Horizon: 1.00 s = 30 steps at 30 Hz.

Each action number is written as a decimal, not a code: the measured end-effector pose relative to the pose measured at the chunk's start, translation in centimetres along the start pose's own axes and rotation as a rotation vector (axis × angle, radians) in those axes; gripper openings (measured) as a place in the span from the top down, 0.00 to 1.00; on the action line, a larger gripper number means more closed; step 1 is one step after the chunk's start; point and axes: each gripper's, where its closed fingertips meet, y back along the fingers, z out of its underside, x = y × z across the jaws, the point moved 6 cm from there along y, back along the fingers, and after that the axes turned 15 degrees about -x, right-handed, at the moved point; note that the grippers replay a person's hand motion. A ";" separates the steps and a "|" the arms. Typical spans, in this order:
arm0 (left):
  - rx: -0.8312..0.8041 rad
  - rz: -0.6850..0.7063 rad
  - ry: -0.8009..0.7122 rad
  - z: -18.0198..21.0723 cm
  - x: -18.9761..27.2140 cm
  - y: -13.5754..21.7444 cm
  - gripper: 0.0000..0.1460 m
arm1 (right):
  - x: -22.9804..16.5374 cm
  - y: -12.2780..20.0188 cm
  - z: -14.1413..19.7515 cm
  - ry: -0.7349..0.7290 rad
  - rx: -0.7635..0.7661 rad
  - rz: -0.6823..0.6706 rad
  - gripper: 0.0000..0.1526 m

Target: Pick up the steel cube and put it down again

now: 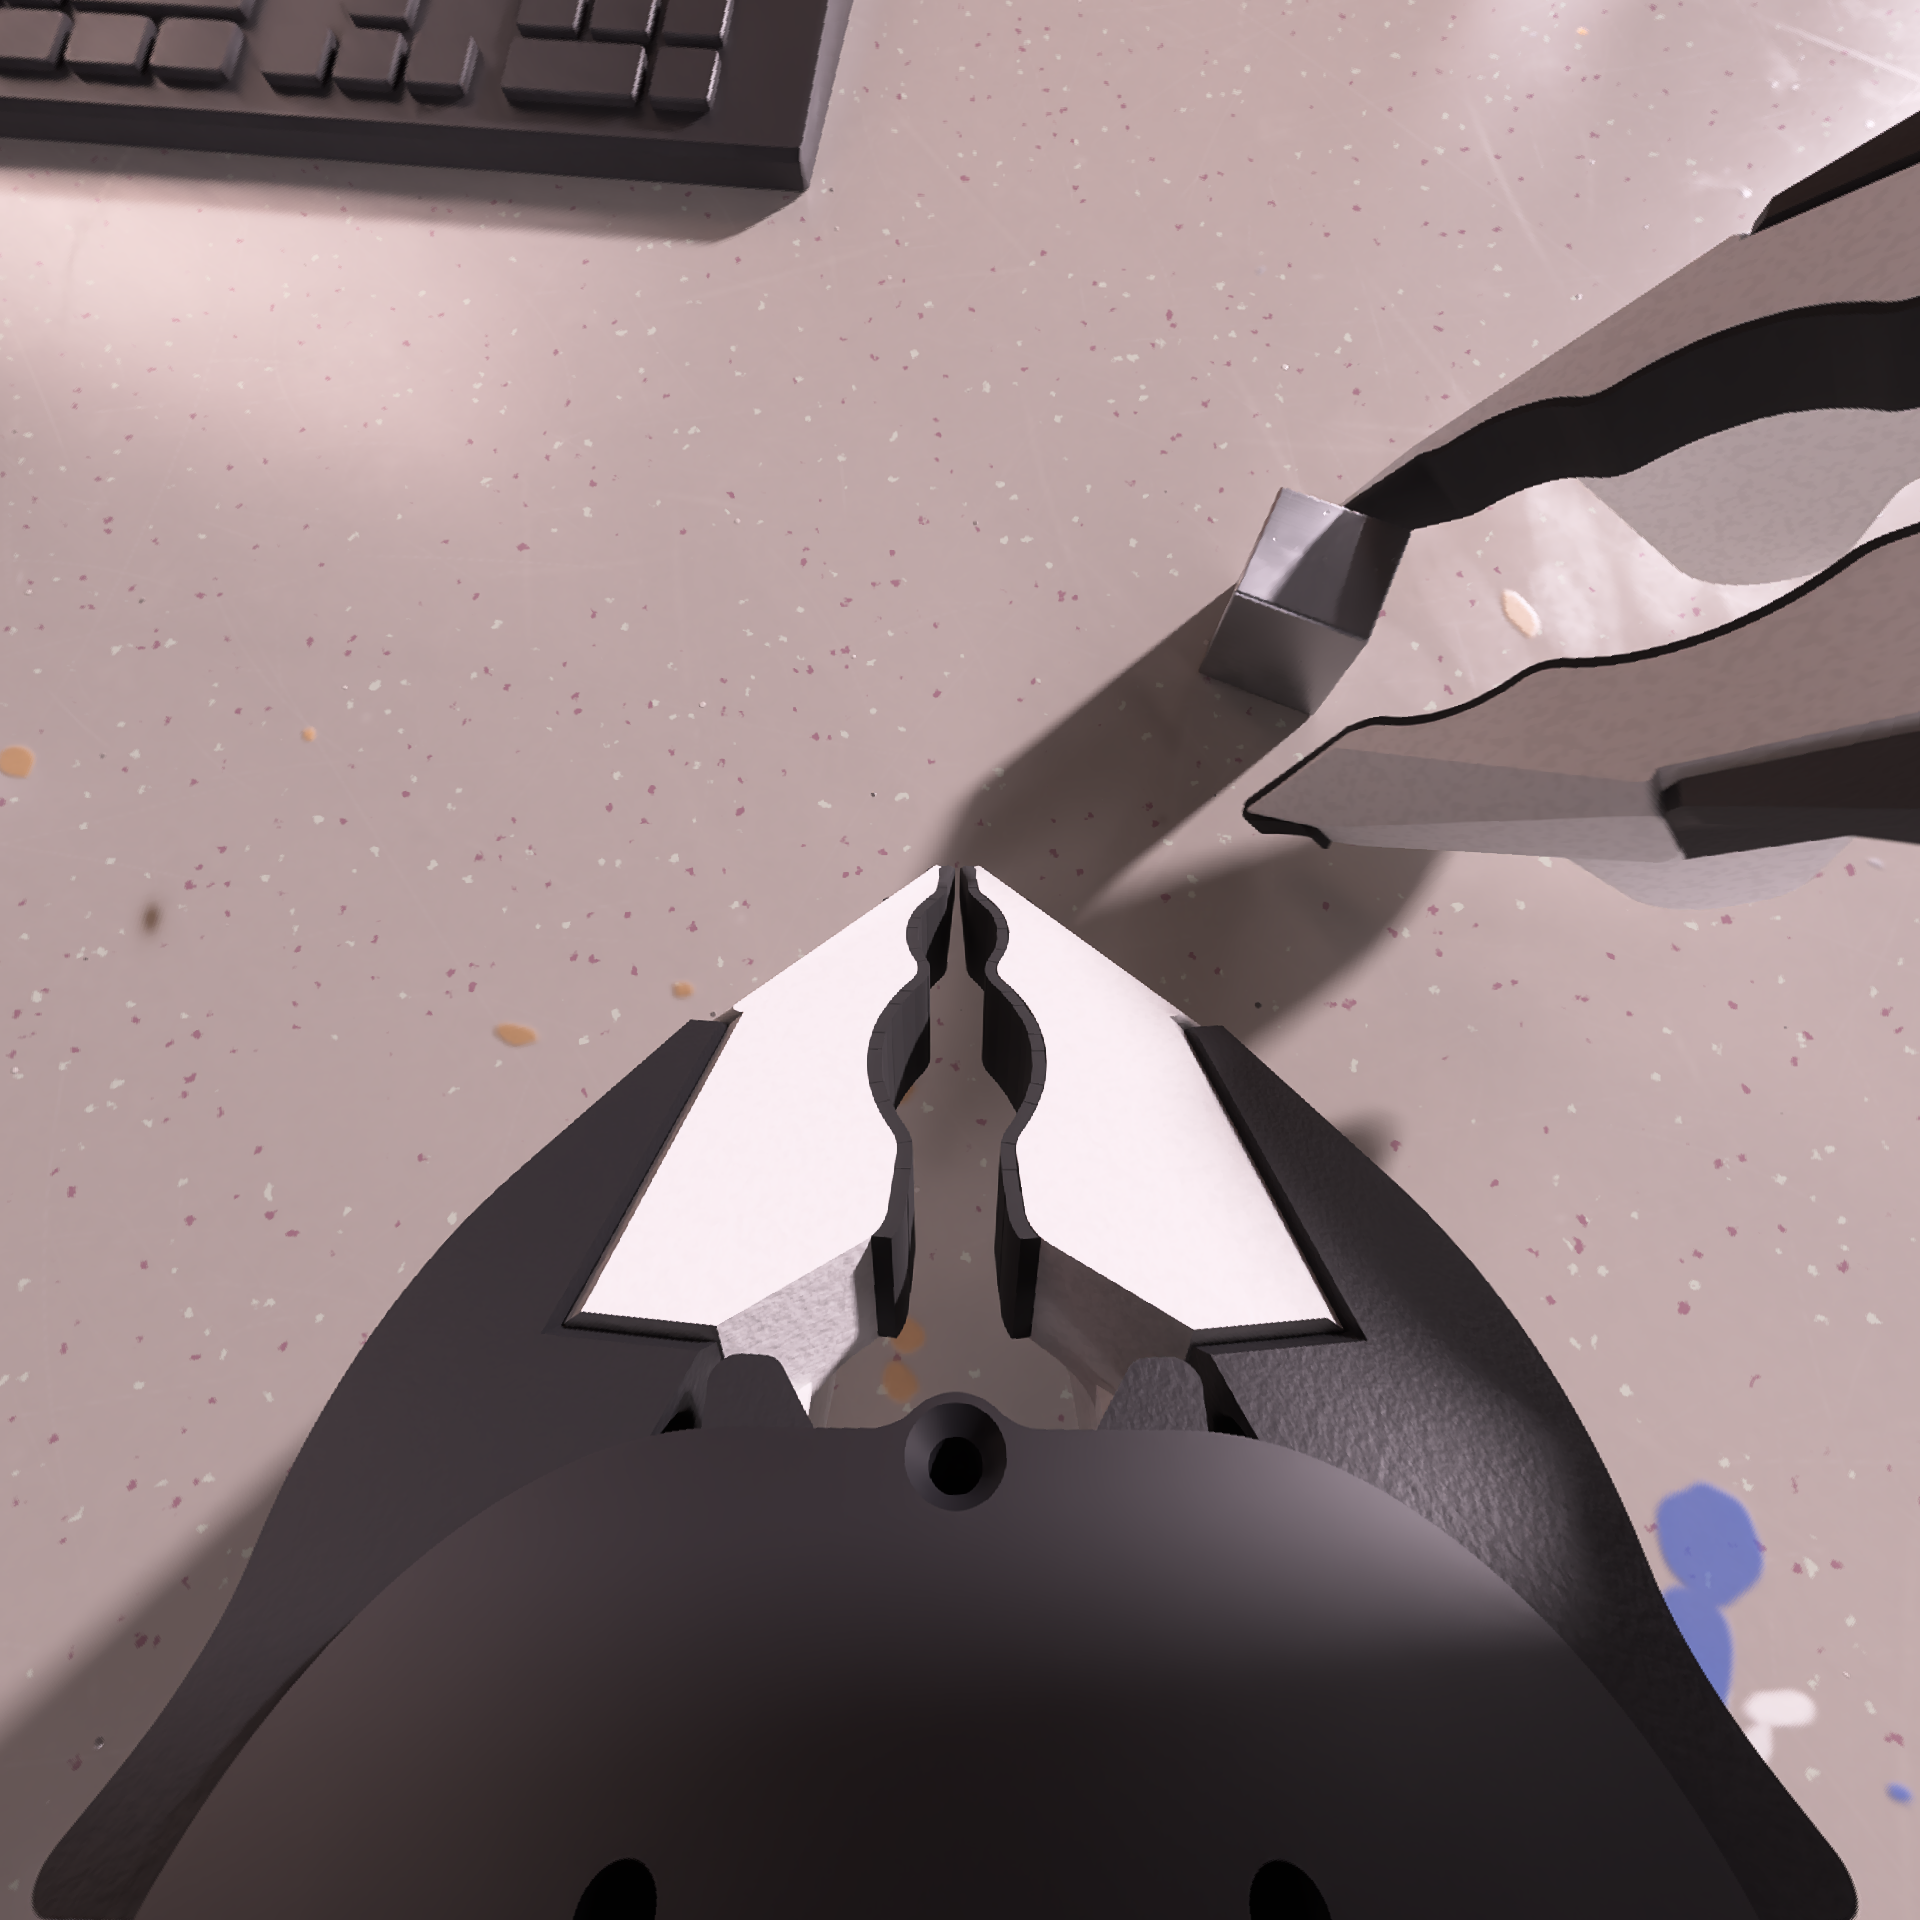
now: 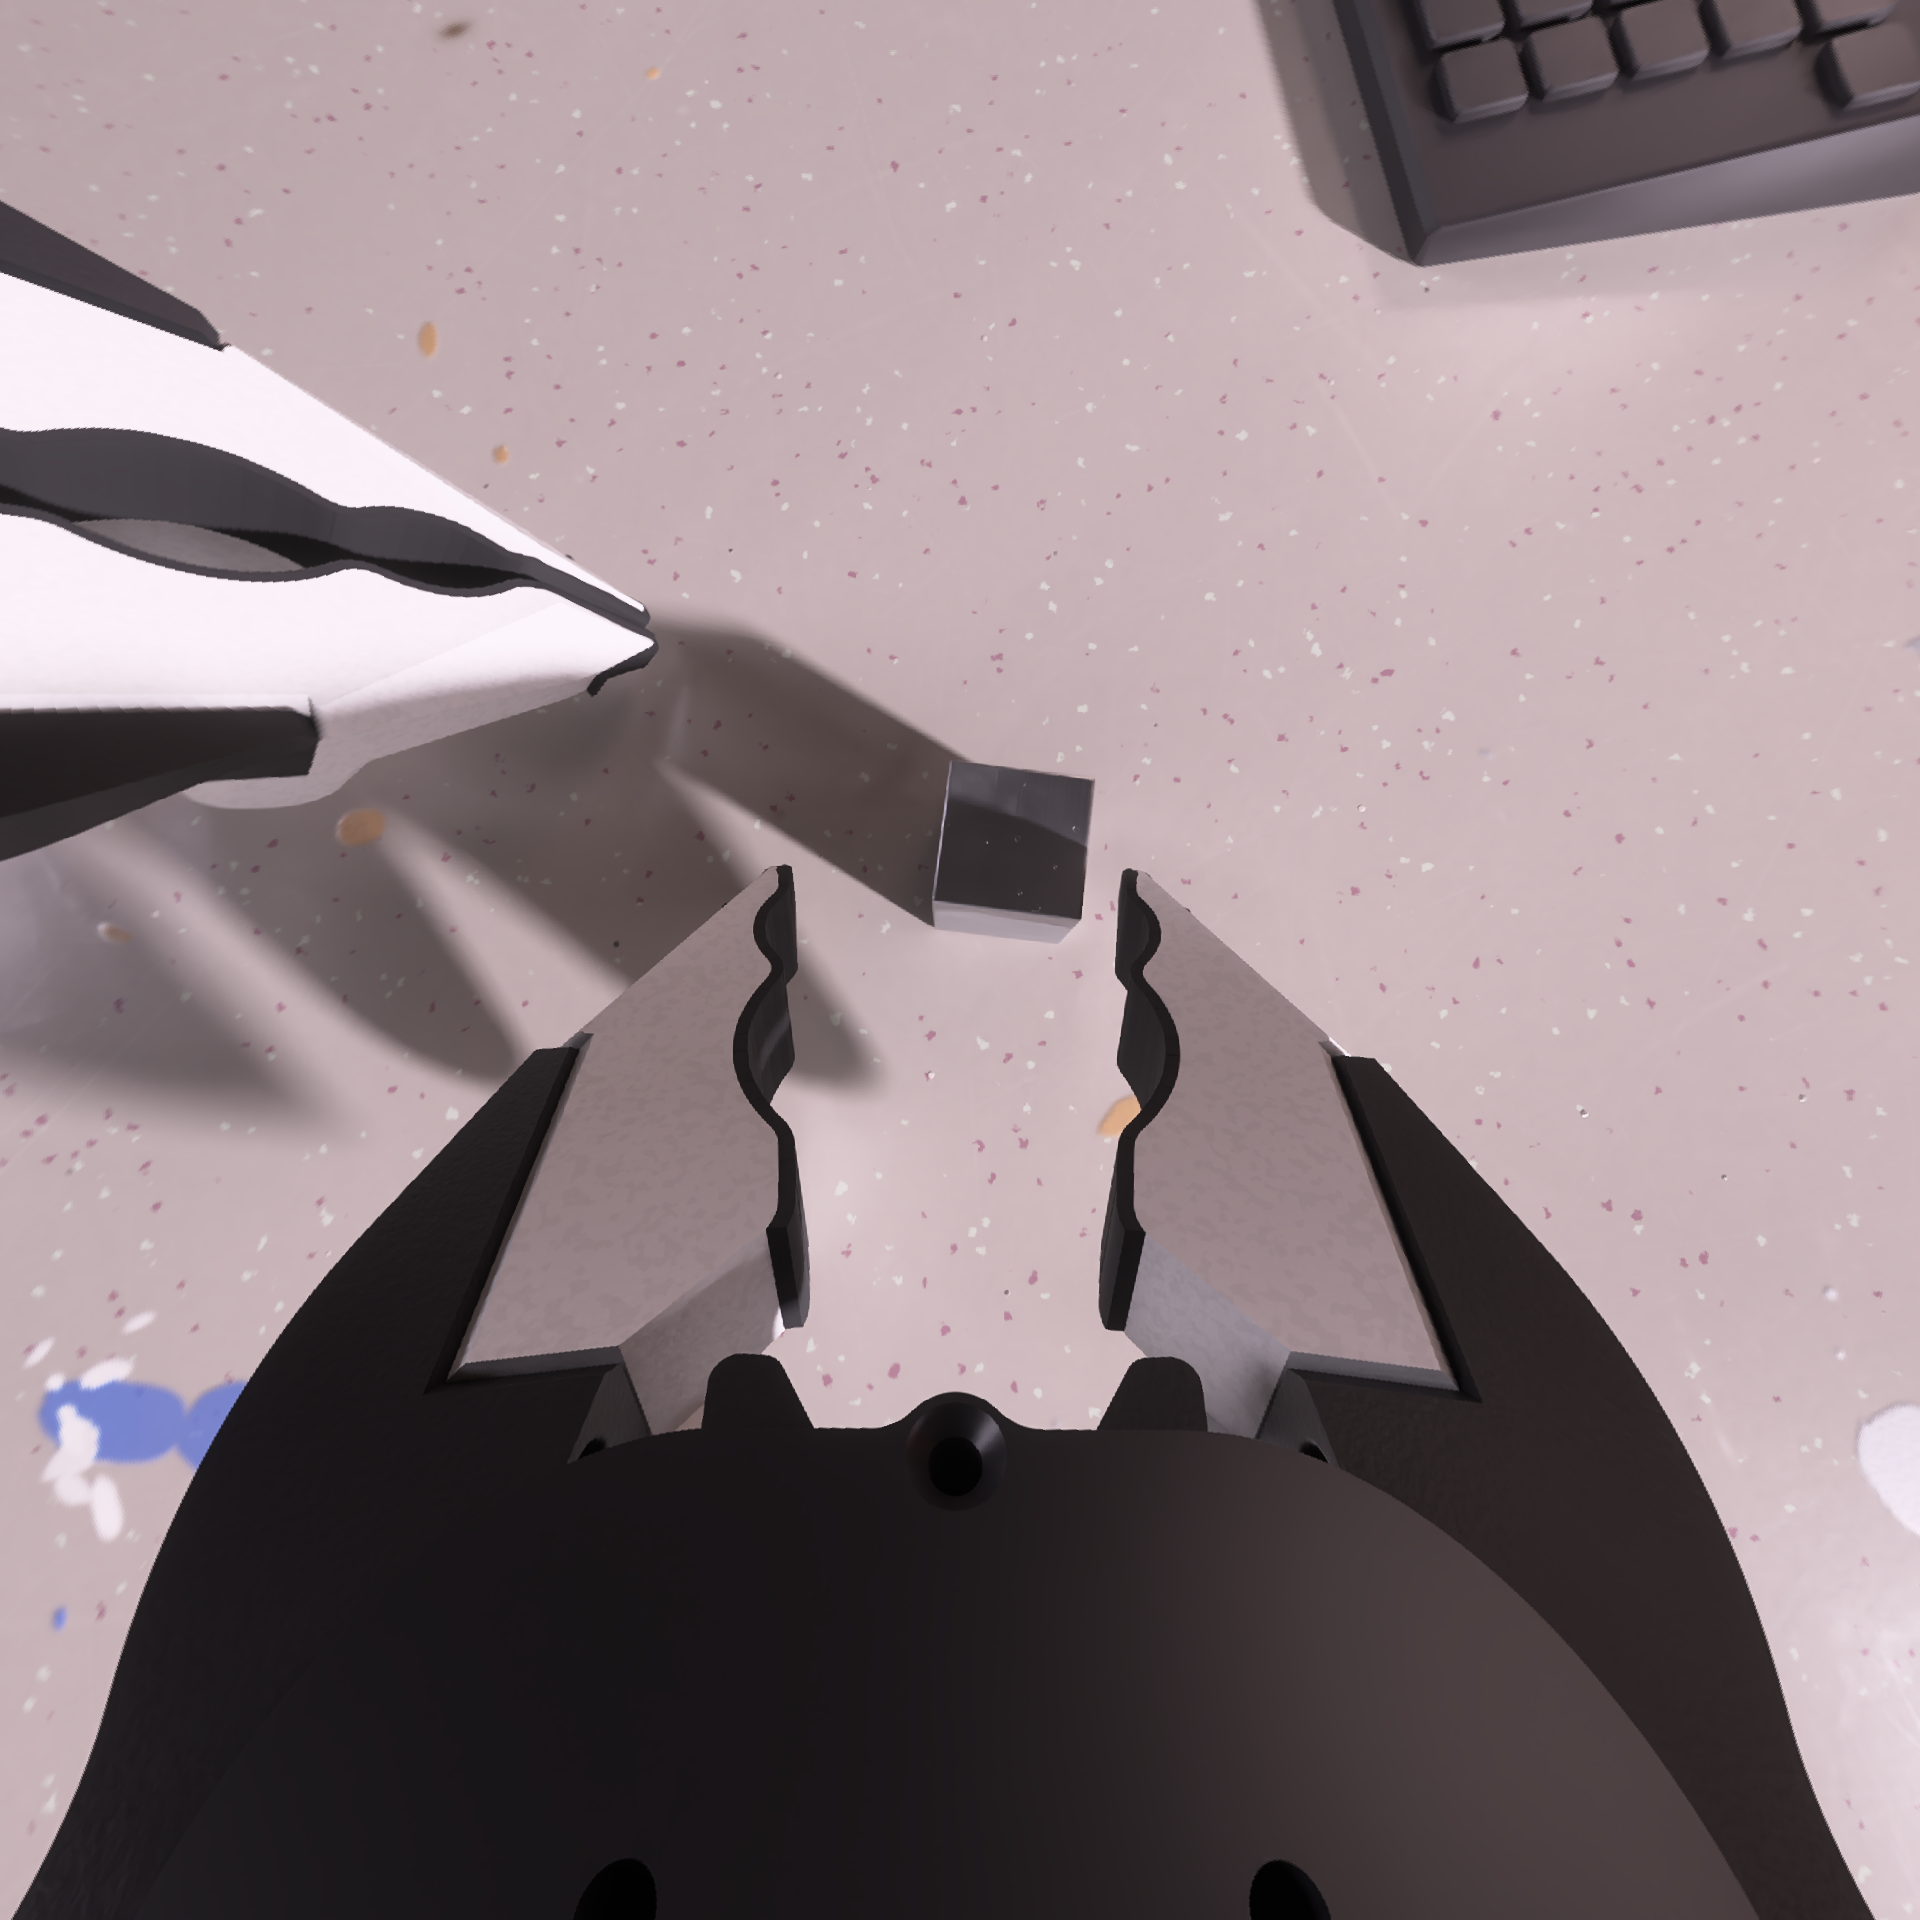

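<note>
Right up close, the right gripper (image 2: 951,883) has its jaws spread wide and holds nothing, tips poised above the speckled table (image 2: 1455,727). Just past them sits the steel cube (image 2: 1013,852), flat on the table, in line with the gap but not between the fingers. Off to the side, the left gripper (image 1: 956,873) hovers with fingertips pinched together, empty. Farthest back lies a dark keyboard (image 2: 1662,104).

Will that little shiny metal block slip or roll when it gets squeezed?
The small grey steel cube sits flat-faced on the speckled table, so rolling seems unlikely. Its glossy sides may be slippery, and steel is probably heavy for its size.
</note>
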 end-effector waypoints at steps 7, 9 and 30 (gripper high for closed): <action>0.000 0.001 0.000 0.0 0.0 0.0 0.99 | 0.0 -0.5 -0.6 -0.048 0.000 0.002 0.67; 0.000 0.001 0.000 0.0 0.0 0.0 0.99 | 0.1 -0.6 -0.8 -0.061 0.000 -0.006 0.67; 0.000 0.002 -0.003 0.0 0.1 0.0 1.00 | 1.0 -0.1 -0.1 -0.104 0.008 -0.029 0.75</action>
